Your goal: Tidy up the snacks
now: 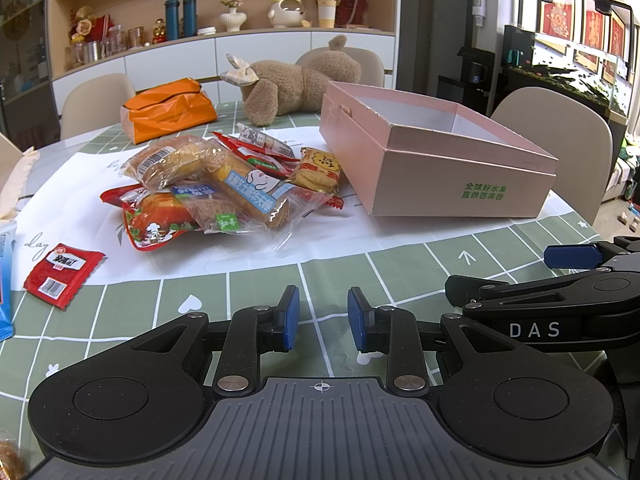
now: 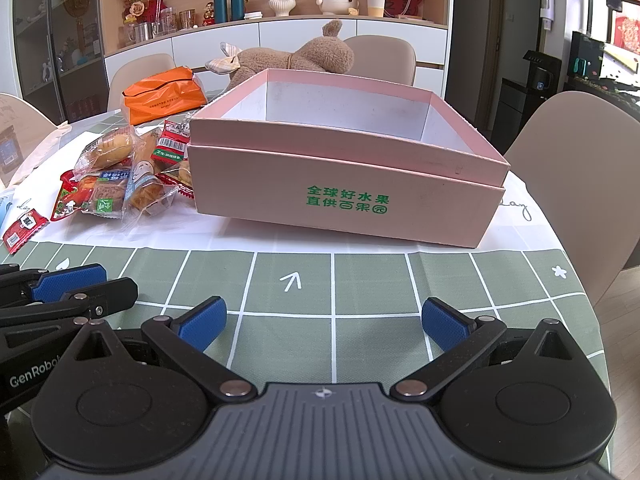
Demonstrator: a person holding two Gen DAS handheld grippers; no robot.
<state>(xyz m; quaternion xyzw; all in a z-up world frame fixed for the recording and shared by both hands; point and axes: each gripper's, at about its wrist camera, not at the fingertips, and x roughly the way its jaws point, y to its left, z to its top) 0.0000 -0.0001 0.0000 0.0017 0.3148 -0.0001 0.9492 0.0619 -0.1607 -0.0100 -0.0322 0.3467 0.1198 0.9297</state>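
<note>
Showing the start of a snack-sorting task: a loose pile of wrapped snacks (image 1: pixel 224 184) lies on the counter (image 1: pixel 256 296) just left of an open pink box (image 1: pixel 460 176), whose interior appears empty in the right wrist view. A single red sachet (image 1: pixel 64 276) lies apart, nearer the left edge, and an orange bag (image 1: pixel 168 110) and a plush toy (image 1: pixel 296 80) sit behind the pile.

Risks, as judged from this layout: the packets overlap and their clear film wrappers look slick, so a grasp into the heap could pinch two at once or drag neighbours across the counter. Soft cakes inside may crush if squeezed hard. The flat red sachet offers little edge to catch, and a pad could skid over it. The box wall nearest the pile stands tall; a low carry could clip its rim and shove the box. The two grippers sit close together, so a crossing reach might knock one into the other.

Left gripper (image 1: pixel 323 318): jaws narrow, with a small gap between the blue pads, holding nothing and hovering over the green checked cloth short of the pile. Right gripper (image 2: pixel 324 322): jaws wide apart, empty, aimed at the box front with bare counter between its pads.
</note>
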